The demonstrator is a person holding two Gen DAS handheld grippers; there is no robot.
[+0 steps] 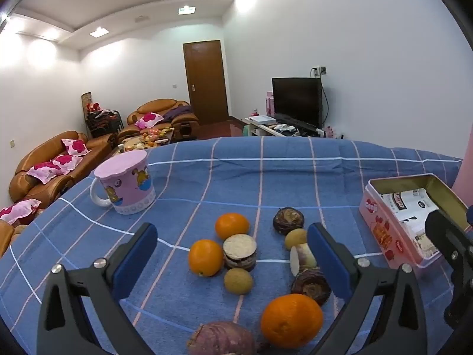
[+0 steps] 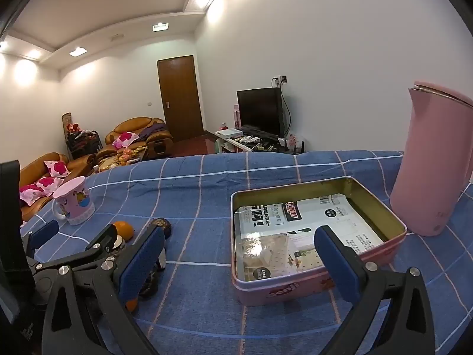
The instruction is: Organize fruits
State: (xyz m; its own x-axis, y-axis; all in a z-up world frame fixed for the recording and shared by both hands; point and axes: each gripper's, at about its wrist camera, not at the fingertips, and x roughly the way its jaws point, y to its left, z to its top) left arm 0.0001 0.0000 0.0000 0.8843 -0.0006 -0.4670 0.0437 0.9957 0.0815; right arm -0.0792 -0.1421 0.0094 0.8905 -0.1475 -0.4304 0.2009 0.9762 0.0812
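Note:
Fruits lie in a cluster on the blue checked cloth in the left wrist view: three oranges, two small tan round fruits, dark brown ones, a cut stacked piece and a purple one. My left gripper is open and empty, its fingers straddling the cluster. My right gripper is open and empty, just in front of the open pink tin, which holds printed packets. The tin also shows at the right of the left wrist view.
A pink cartoon mug with a lid stands at the back left of the cloth. A tall pink kettle stands right of the tin. The left gripper shows at the left edge of the right wrist view. Sofas, a door and a TV lie beyond the table.

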